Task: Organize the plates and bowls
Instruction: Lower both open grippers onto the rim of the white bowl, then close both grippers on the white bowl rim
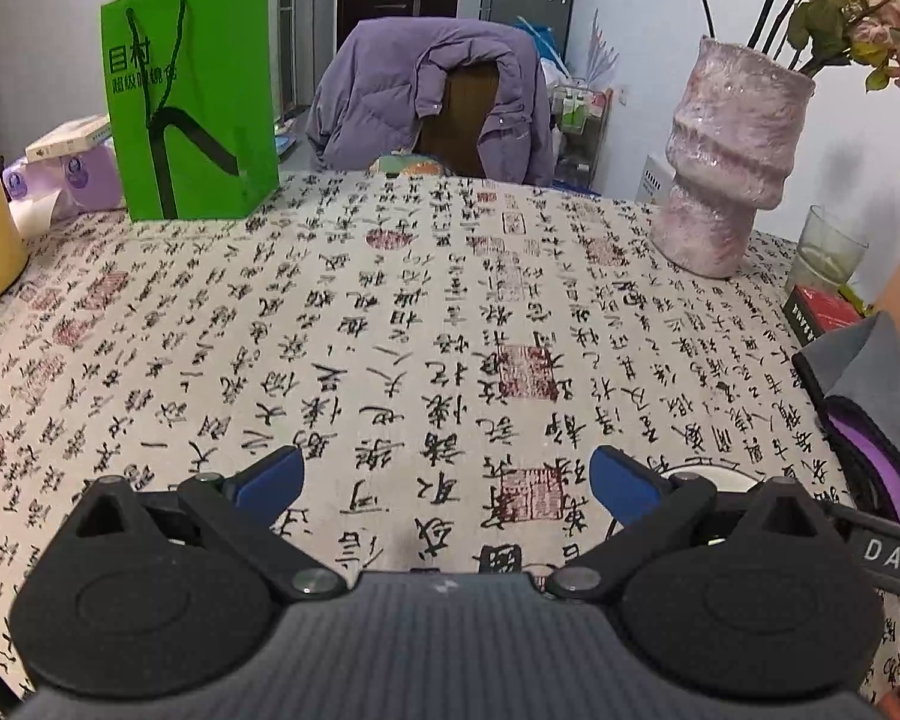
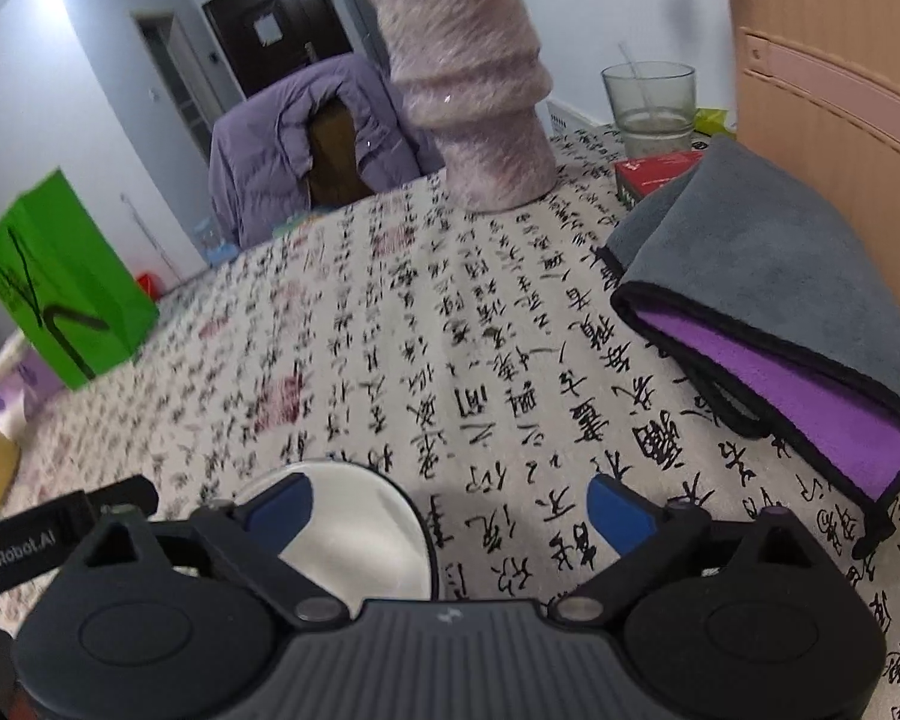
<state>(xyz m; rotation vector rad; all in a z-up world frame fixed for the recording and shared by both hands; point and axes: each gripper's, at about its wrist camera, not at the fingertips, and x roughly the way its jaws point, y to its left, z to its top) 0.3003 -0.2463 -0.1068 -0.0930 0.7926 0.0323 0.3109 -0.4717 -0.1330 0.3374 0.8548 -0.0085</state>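
Left gripper (image 1: 444,480): jaws apart, empty.
Right gripper (image 2: 450,510): jaws apart, empty.
White round ceramic dish (image 2: 354,534): on calligraphy-print tabletop (image 2: 450,330), under the right gripper's left finger.
Risk: an off-centre closure could tip it.

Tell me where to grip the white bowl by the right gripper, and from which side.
Grip the rim. The white bowl sits upright on the tablecloth, mouth up, so its thin edge is the only part that open jaws can straddle. It lies under the right gripper's left finger, so shift left and come down from above, one finger inside the near rim and one outside.
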